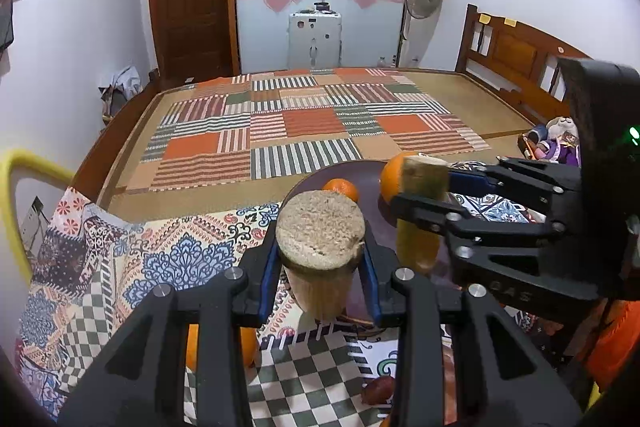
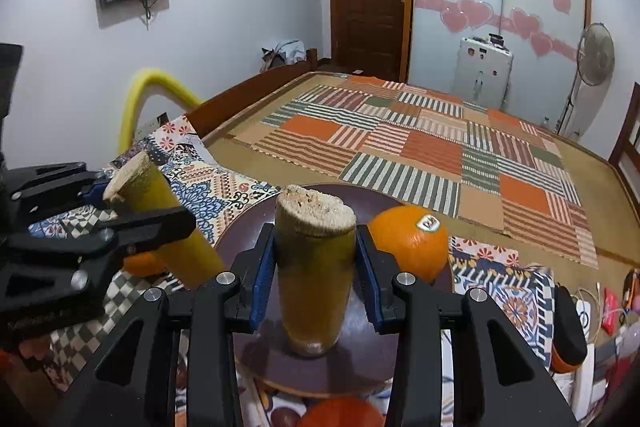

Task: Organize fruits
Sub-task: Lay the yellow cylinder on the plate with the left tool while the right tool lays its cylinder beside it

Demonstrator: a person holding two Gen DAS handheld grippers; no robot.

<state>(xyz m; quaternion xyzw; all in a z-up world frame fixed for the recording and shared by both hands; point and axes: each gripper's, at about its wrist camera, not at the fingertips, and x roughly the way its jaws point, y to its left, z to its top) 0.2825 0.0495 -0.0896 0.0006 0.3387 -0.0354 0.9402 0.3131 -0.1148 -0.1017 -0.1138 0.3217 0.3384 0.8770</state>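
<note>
While both hand-held grippers clamp, each sugarcane piece (image 2: pixel 314 267) stands upright.

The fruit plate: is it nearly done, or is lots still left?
About halfway. Done: a small orange and a big stickered orange sit on the plate. In hand: the left gripper is shut on the left sugarcane piece, the right gripper on the right sugarcane piece. Left: a loose orange and a dark red fruit lie on the cloth.

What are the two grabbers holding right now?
Left gripper: shut on a sugarcane piece.
Right gripper: shut on another sugarcane piece, above the dark plate.
</note>
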